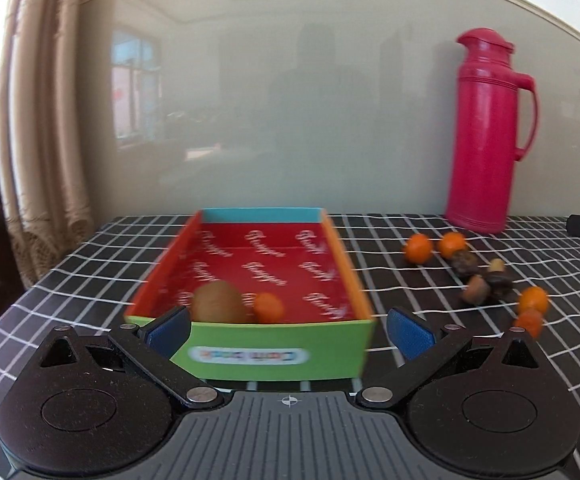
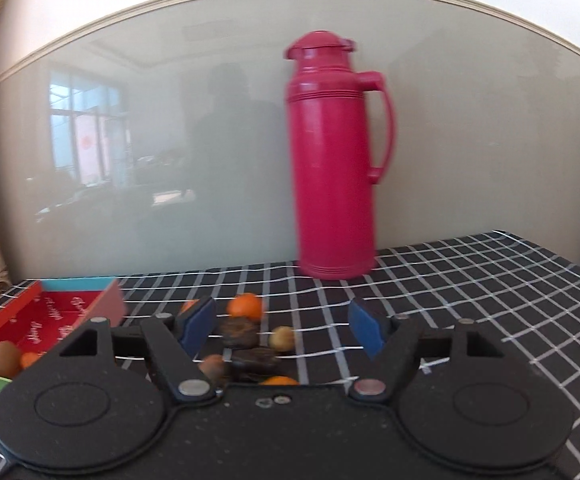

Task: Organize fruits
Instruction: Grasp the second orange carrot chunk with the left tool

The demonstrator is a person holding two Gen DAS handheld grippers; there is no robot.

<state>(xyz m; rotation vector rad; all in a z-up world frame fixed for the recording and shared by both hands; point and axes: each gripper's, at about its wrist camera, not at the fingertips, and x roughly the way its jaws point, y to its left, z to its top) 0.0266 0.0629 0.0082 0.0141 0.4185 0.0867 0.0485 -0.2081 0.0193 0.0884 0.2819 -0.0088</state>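
Currently both claws hang low over the checked surface (image 1: 390, 240) with nothing between their blue pads. Left claw (image 1: 290, 330): jaws spread wide, straddling the near green wall of the cardboard tray (image 1: 274, 350); the left pad overlaps the tray's near-left corner, though blur makes it hard to say whether it touches. Inside the tray, on the red printed floor near the front wall, lie a kiwi (image 1: 218, 302) and, just beside it to the right, a small orange (image 1: 268, 307).

Right claw (image 2: 284, 326): jaws also wide apart, empty, hovering above the loose cluster of fruit to the right of the tray. Between its pads: an orange (image 2: 245, 306), a dark brown fruit (image 2: 240, 332) just in front of it, a pale round one (image 2: 282, 338) beside that, another dark piece (image 2: 256, 358) and a brownish one (image 2: 212, 366) closer in. Exact kinds of the brown pieces cannot be told; the view is smeared. More oranges (image 1: 533, 299) sit at the near end of the cluster, seen from the left wrist.

A red thermos jug (image 2: 334, 160) stands upright at the back of the surface against the glossy wall panel (image 2: 150, 140), well apart from the tray.
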